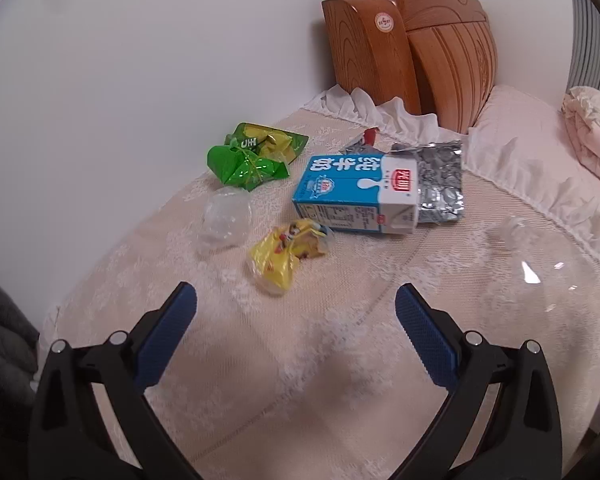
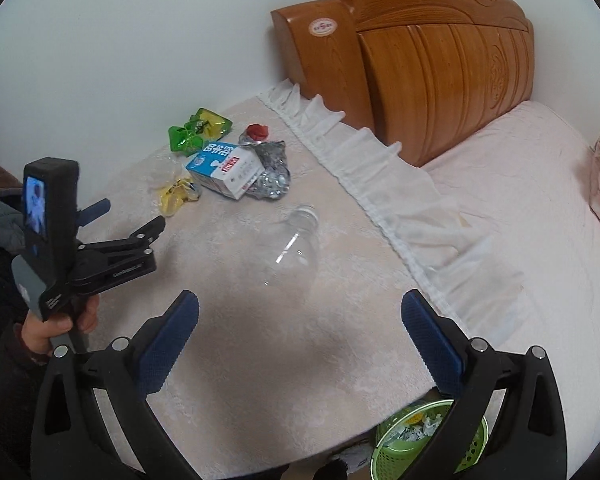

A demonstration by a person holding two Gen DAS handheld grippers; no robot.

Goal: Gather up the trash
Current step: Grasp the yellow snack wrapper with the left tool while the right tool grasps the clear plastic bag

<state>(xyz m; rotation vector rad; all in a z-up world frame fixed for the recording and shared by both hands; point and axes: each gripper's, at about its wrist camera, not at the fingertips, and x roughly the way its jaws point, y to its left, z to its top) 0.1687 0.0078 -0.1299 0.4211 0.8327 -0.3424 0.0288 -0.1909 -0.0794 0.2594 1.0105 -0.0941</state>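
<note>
We hold both tools with jaws spread wide and empty: the left gripper (image 1: 295, 304) aims at the yellow wrapper (image 1: 287, 250), just below centre of its view, and the right gripper (image 2: 300, 312) faces the clear plastic bottle (image 2: 291, 240), lying on its side mid-frame. To do this well, we judge we should come low over the lace bedspread (image 1: 300, 360), straddle the crumpled wrapper without pinching fabric, and close gently, since it looks light and springy. The bottle may roll; we should grip it across the body. The green basket (image 2: 404, 444), at the lower right of the right view, seems the destination.

We count one milk carton (image 1: 352, 194), one silver foil bag (image 1: 440, 180), one yellow wrapper, one bottle, one clear crumpled plastic (image 1: 225, 220), one red-capped piece (image 2: 257, 131), and green wrappers (image 1: 251, 158), perhaps two.
</note>
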